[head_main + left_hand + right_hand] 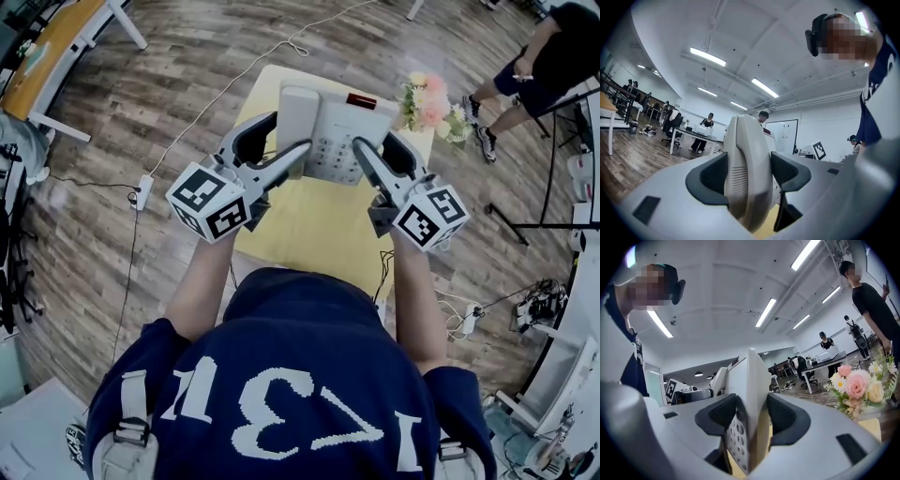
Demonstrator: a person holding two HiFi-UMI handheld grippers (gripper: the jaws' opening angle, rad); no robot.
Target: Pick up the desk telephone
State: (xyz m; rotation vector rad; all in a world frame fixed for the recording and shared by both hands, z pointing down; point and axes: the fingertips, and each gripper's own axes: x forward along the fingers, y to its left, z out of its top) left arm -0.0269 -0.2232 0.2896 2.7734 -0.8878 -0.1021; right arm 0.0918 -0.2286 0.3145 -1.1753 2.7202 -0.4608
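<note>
The white desk telephone, with a keypad and a red display, is held between both grippers over the far half of the yellow table. My left gripper is shut on its left side, where the handset fills the space between the dark pads. My right gripper is shut on the phone's right edge, with keypad buttons showing by the left pad. Both gripper views look up at the ceiling. Whether the phone's base touches the table is hidden.
A bunch of pink and white flowers stands at the table's far right corner, close to my right gripper. A power strip and cable lie on the wood floor at left. A person stands at the back right.
</note>
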